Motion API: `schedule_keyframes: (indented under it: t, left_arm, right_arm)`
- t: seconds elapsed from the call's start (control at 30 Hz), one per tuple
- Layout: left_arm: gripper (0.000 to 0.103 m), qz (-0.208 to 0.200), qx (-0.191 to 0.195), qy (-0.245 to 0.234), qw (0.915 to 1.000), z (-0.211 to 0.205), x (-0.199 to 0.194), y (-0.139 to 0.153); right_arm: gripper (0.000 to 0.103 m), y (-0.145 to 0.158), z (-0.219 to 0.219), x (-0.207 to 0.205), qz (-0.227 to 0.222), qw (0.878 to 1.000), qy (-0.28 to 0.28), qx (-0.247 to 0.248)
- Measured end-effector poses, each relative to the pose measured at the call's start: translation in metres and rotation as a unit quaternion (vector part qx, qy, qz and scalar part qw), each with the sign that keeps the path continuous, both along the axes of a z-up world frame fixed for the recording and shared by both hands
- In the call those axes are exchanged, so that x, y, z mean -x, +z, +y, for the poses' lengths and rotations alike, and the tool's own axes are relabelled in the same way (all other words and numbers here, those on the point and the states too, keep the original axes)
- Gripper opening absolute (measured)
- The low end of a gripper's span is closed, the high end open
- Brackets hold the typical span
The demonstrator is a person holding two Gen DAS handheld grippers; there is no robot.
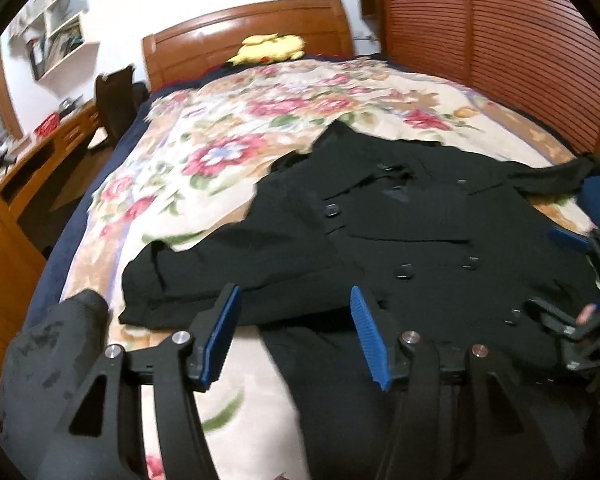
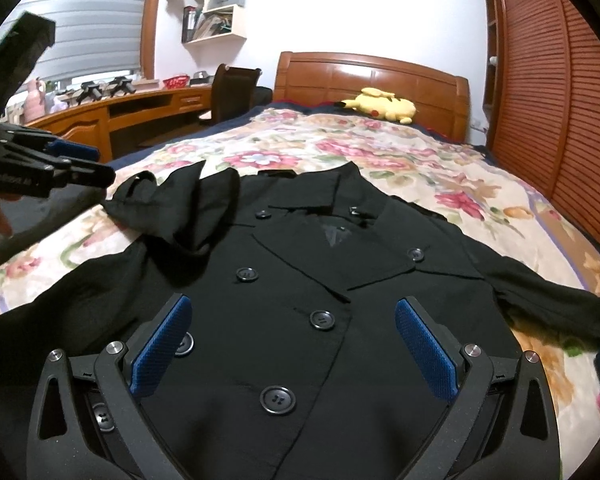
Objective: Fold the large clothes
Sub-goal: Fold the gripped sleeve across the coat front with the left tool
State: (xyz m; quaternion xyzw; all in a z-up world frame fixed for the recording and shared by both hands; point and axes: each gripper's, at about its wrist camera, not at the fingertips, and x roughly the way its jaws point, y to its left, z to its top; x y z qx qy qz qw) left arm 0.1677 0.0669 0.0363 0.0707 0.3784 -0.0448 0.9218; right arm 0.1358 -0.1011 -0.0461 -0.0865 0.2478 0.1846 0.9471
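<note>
Black double-breasted coat spread face-up across the bed's near edge, 1 sleeve thrown over its chest. Left claw part-open and empty, right claw wide and empty above the buttons. Next: grab the other sleeve, fold inward.

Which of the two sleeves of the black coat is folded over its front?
The sleeve near the left gripper lies folded onto the coat; the other sleeve stretches out flat on the blanket.

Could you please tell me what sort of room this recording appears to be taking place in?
It looks like a home bedroom. A black coat lies on a bed with a floral bedspread and a wooden headboard, a yellow plush toy rests near the headboard, and a wooden desk runs along the window wall.
</note>
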Motion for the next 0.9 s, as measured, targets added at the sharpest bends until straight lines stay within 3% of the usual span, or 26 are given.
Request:
schedule_keyframes:
  t: [0.23,0.53,0.7,0.9]
  left_arm:
    - [0.057,0.024,0.015,0.054,0.9981,0.050,-0.036,-0.041]
    - [0.058,0.064,0.023,0.132,0.9889,0.111,-0.075,-0.092]
    - [0.058,0.077,0.041,0.156,0.9839,0.129,-0.091,-0.113]
    - [0.058,0.081,0.058,0.151,0.9836,0.134,-0.100,-0.125]
  right_arm:
    - [0.103,-0.002,0.006,0.001,0.004,1.000,0.007,0.003]
    - [0.103,-0.004,0.020,-0.001,0.008,0.999,0.034,0.014]
    - [0.103,-0.007,0.028,-0.004,0.012,0.999,0.044,0.018]
    - [0.103,-0.011,0.031,-0.007,0.018,0.998,0.047,0.023]
